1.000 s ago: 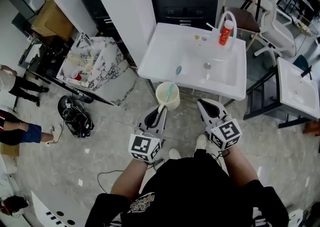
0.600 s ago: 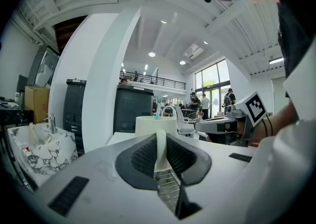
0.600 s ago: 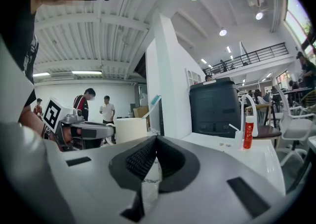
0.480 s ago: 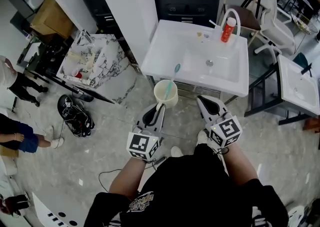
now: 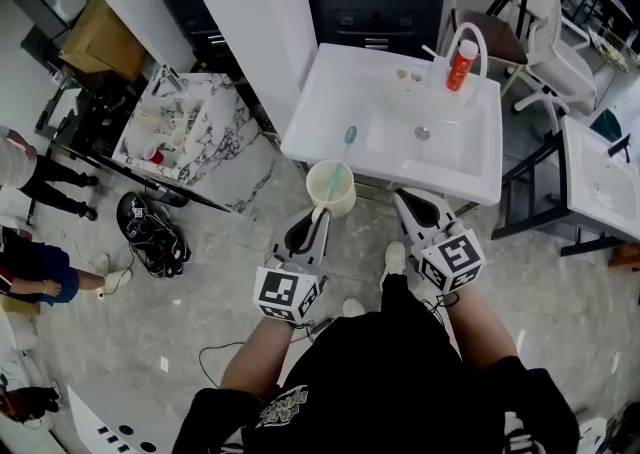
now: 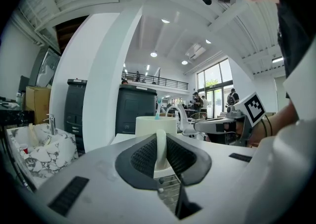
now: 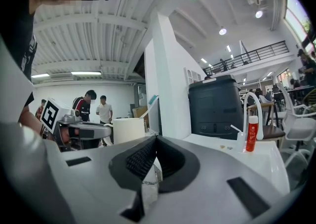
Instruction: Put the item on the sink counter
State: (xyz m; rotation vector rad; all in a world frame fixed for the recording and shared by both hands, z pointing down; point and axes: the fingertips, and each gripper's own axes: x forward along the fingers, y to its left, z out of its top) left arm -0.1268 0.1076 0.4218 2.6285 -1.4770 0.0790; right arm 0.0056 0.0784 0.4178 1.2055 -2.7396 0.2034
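- The cup (image 5: 331,188), a toothbrush (image 5: 347,140) standing in it, is gripped by its handle in the left gripper (image 5: 320,216) and held in the air just short of the sink counter's (image 5: 318,114) near edge.
- The right gripper (image 5: 404,204) is seen closed and empty beside it.
- The carrying step is judged in hand.
- Next, the cup should be brought over the counter's bare near-left corner, lowered upright and released.
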